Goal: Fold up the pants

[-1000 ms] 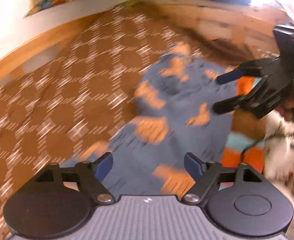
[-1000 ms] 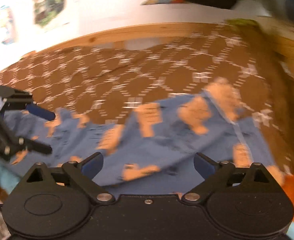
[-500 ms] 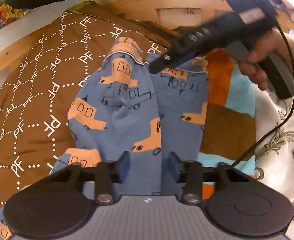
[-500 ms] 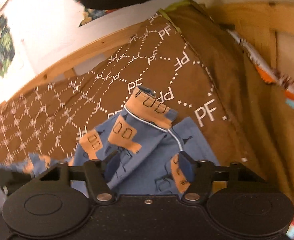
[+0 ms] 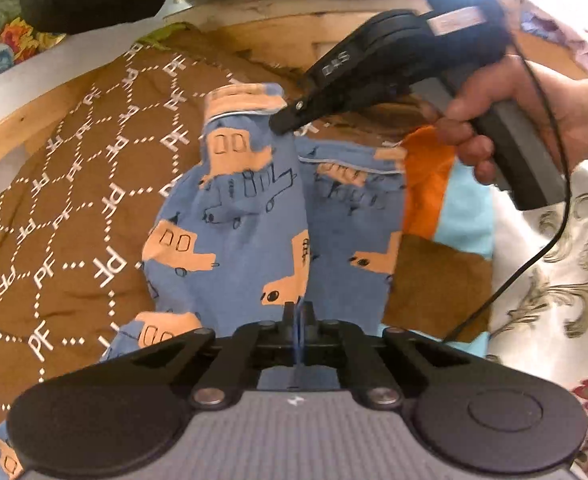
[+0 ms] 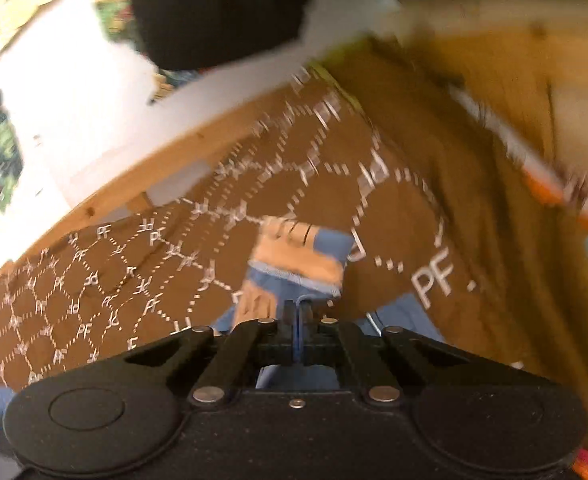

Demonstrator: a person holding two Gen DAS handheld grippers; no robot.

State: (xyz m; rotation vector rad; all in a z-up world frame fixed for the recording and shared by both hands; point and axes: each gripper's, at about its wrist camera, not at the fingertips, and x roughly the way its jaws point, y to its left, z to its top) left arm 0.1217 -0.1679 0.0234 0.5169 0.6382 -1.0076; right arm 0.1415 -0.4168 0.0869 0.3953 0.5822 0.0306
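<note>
Both grippers point(image 5: 298, 312) point(image 6: 298, 312) newly clamped on pants point(image 5: 253, 216)

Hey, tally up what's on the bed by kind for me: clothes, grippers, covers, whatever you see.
Blue pants with orange trucks: 1
Grippers pinching the pants: 2, left gripper and right gripper
Brown PF-print bedspread: 1
Orange, light blue and brown patchwork cloth: 1
White floral cloth: 1
Total: 6
</note>
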